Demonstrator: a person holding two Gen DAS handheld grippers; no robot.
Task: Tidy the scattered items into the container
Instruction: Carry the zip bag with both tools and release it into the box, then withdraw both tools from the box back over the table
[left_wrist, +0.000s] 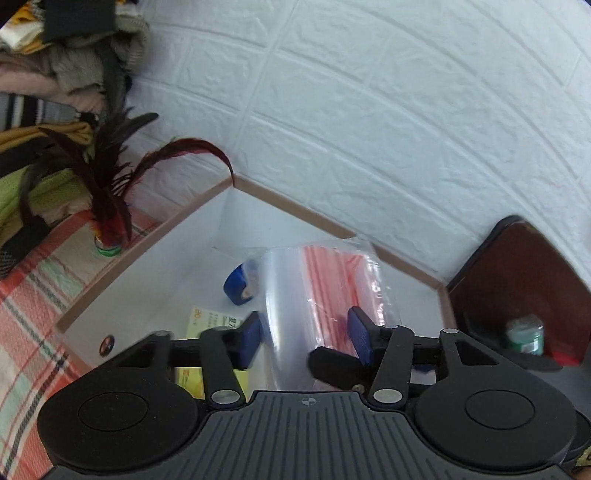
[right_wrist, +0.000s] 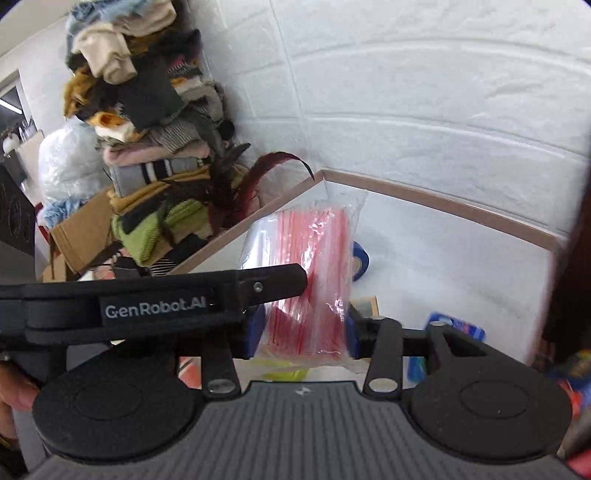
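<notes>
Standing well apart, the blue pads of the left gripper (left_wrist: 306, 332) are let go: a clear bag of red-striped zip pouches (left_wrist: 325, 288) hangs between them, and there is a visible gap on the left side. The right gripper (right_wrist: 304, 332) flanks the same bag (right_wrist: 314, 251) lower down. Its pads sit right at the bag's edges, and through the blur I cannot tell whether they pinch the plastic or merely stand against it. One black finger (right_wrist: 273, 280) of the left gripper crosses in front of the bag in the right wrist view.

The bag stands roughly upright inside the container (left_wrist: 147, 280), a white box with a brown rim, pushed into the corner of a white brick-pattern wall (left_wrist: 406, 110). A blue tape roll (left_wrist: 238, 286) lies on the box floor just behind the bag, and a yellow printed sheet (left_wrist: 199, 317) lies near the left pad.

Outside the box, a feather shuttlecock (left_wrist: 107, 221) stands on a checked cloth (left_wrist: 33, 295) just beside the rim. A tall pile of folded clothes (right_wrist: 147, 110) rises beyond it, and dark wooden furniture (left_wrist: 517, 277) sits to the right.
</notes>
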